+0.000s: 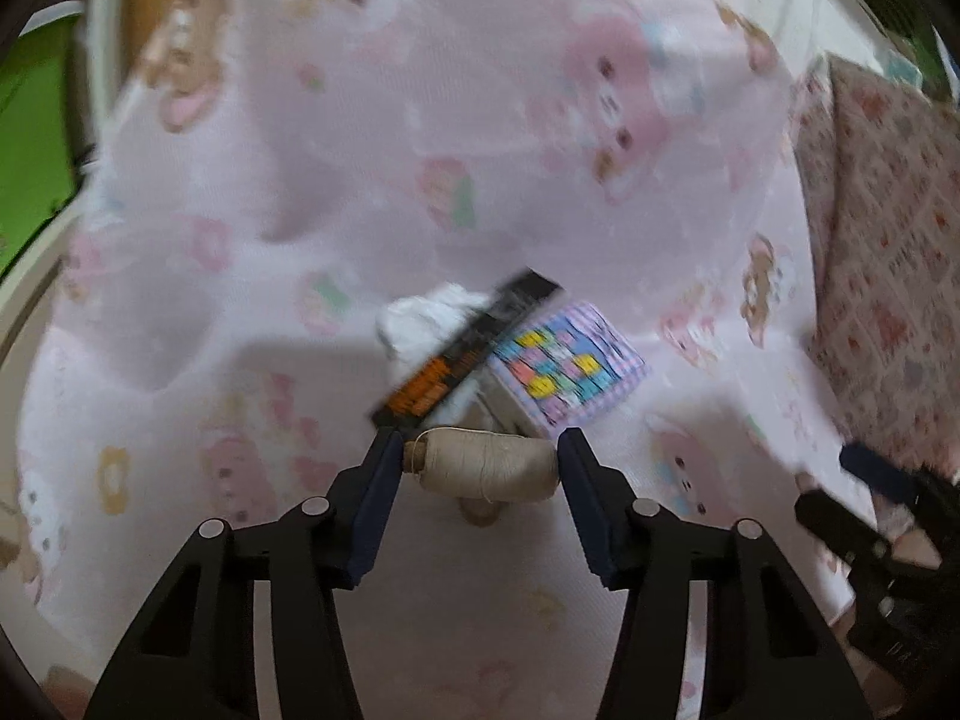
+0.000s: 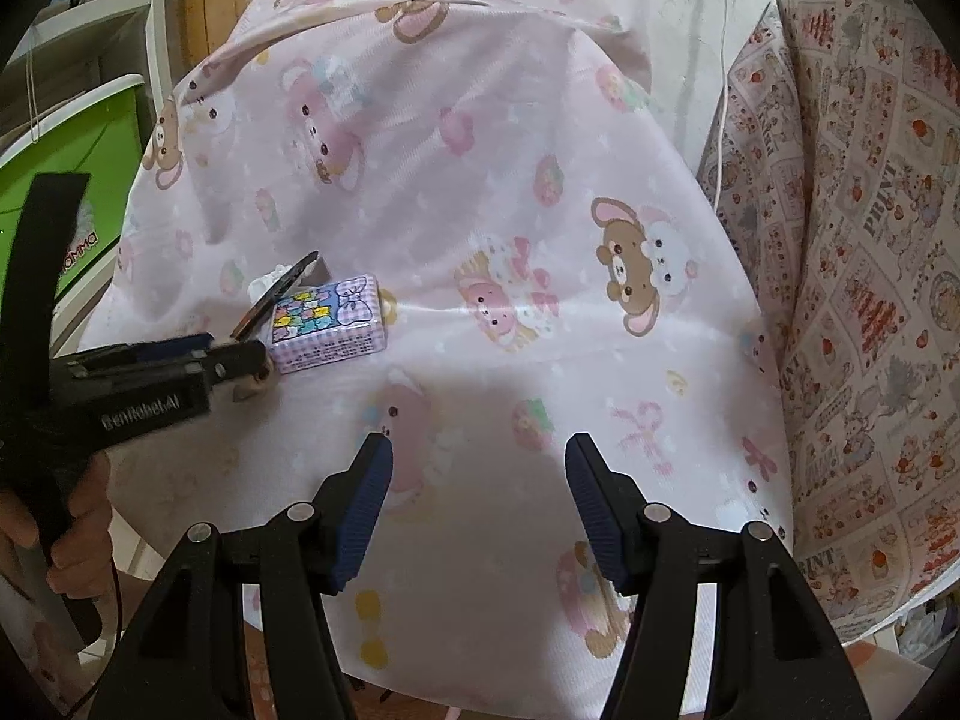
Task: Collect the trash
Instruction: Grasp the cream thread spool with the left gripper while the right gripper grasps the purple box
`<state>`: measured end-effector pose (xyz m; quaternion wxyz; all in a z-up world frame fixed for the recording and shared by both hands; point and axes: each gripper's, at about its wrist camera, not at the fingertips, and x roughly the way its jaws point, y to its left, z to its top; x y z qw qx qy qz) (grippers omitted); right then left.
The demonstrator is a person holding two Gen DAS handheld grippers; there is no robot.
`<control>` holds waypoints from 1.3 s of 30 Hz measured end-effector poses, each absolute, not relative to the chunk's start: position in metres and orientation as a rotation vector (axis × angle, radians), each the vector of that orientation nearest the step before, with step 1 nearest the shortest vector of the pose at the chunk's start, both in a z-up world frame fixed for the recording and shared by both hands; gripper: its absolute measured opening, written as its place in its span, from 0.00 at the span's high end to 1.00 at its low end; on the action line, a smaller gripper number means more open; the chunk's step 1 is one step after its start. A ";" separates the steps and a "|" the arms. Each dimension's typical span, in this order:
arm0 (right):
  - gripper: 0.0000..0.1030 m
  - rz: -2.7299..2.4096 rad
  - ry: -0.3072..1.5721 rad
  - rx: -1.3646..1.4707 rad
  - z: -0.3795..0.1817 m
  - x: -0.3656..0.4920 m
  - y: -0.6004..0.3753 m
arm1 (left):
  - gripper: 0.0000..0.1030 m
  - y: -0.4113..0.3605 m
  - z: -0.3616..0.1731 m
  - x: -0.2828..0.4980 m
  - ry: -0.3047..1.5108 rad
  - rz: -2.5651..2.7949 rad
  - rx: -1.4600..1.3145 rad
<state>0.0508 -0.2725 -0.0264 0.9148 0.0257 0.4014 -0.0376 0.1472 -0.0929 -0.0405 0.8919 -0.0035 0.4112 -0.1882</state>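
Pink cloth (image 2: 510,138) with bear-and-rabbit print; a lilac gingham box (image 2: 327,324) with bright patches at its 9 o'clock — black-and-orange wrapper (image 1: 468,348), beige thread spool (image 1: 486,468), white tissue (image 1: 420,324), green bin (image 2: 66,192).

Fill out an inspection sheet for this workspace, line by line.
Surface: pink cartoon-print cloth, wrinkled.
Job's things: thread spool, checked box, black wrapper, white tissue, clustered together.
Clutter: nothing seen.
Grippers: left gripper straddles the spool, contact unclear; right gripper open, empty.
Cables: thin white cord at the right.
Surroundings: bear-print fabric, green bin.
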 end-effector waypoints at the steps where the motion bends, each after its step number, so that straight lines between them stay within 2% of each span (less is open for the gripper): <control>1: 0.39 -0.069 0.828 0.053 -0.026 0.052 -0.272 | 0.50 -0.089 -0.035 0.146 0.837 -0.363 -0.009; 4: 0.39 -0.012 0.828 0.066 -0.025 0.054 -0.267 | 0.50 -0.075 -0.021 0.142 0.797 -0.289 -0.014; 7: 0.30 0.052 0.838 0.079 -0.025 0.057 -0.259 | 0.50 -0.057 -0.010 0.142 0.795 -0.226 -0.051; 12: 0.27 0.096 0.819 0.000 -0.019 0.073 -0.239 | 0.50 -0.035 0.009 0.139 0.741 -0.144 -0.051; 14: 0.23 0.117 0.812 -0.014 -0.017 0.087 -0.233 | 0.50 -0.035 0.014 0.136 0.708 -0.122 -0.023; 23: 0.22 0.174 0.871 -0.026 -0.041 0.148 -0.218 | 0.49 -0.044 0.017 0.121 0.622 -0.156 0.082; 39: 0.18 0.250 0.910 -0.022 -0.061 0.174 -0.196 | 0.49 -0.034 0.012 0.125 0.665 -0.160 0.018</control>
